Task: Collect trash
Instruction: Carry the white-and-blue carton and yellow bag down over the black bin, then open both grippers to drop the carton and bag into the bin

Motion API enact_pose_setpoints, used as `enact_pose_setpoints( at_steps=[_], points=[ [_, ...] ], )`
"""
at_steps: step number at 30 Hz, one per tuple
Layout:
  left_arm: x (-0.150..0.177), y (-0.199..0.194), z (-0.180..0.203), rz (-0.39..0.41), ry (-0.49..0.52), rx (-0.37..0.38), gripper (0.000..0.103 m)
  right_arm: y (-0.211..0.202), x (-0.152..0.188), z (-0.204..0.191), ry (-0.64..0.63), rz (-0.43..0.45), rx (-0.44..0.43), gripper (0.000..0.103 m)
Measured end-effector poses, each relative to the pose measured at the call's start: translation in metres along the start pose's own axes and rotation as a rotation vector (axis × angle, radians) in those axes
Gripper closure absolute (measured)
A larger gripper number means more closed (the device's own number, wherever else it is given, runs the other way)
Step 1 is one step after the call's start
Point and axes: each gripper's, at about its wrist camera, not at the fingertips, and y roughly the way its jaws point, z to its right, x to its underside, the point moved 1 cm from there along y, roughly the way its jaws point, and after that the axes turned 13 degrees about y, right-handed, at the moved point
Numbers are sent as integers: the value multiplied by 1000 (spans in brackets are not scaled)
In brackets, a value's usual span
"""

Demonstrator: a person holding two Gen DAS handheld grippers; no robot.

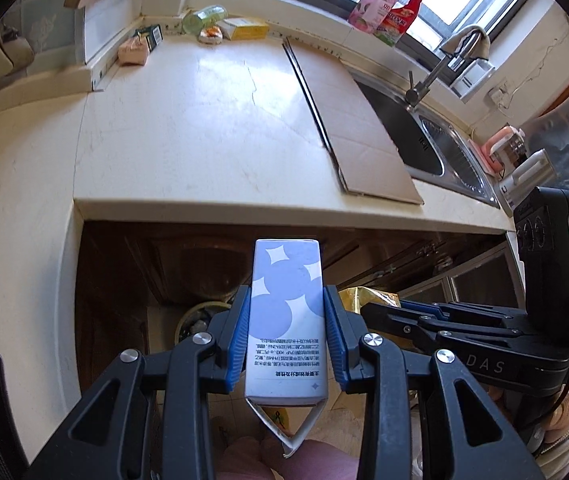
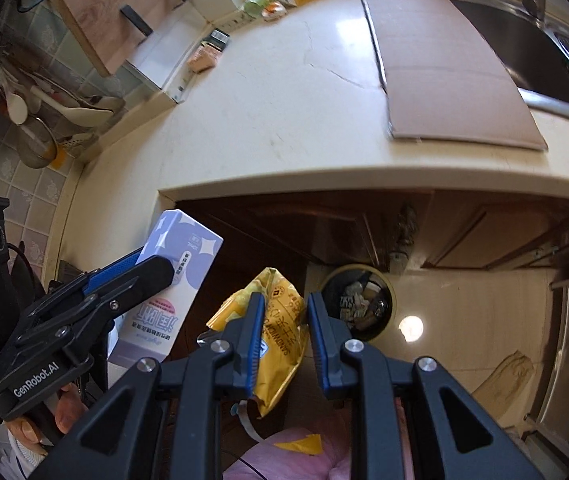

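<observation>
My left gripper (image 1: 287, 292) is shut on a pale blue carton (image 1: 284, 320) with white stars and printed text, held upright in front of the counter edge. In the right wrist view that carton (image 2: 180, 248) and the left gripper (image 2: 152, 270) appear at the left. My right gripper (image 2: 286, 298) is shut on a crumpled yellow wrapper (image 2: 280, 332). Below it on the floor stands a round trash bin (image 2: 393, 300) holding several scraps. From the left wrist view the bin (image 1: 188, 314) is partly hidden behind my fingers, and the right gripper (image 1: 372, 308) with the wrapper (image 1: 368, 297) is at the right.
The cream counter (image 1: 188, 120) carries a cardboard sheet (image 1: 348, 120), a steel sink (image 1: 432, 136) and tap. At its back lie a green bottle (image 1: 204, 18), a yellow box (image 1: 246, 28), a wrapped bun (image 1: 209, 35) and a pink packet (image 1: 134, 51). Dark cabinet doors (image 2: 284, 224) stand under the counter.
</observation>
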Motion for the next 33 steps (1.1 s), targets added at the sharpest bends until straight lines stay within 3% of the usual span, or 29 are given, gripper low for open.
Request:
enact_pose_setpoints(
  at_steps=[12,27,33],
  points=[
    [53,94,-17,-90,-73,-18,70,80,15,58,69,-14,81,81],
    [147,249,-73,-147,-204,-78,70,263,31,144,105,-129,113,78],
    [174,291,-91,-177,-227,-89,70,312,31,157,122,-142,109,78]
  ],
)
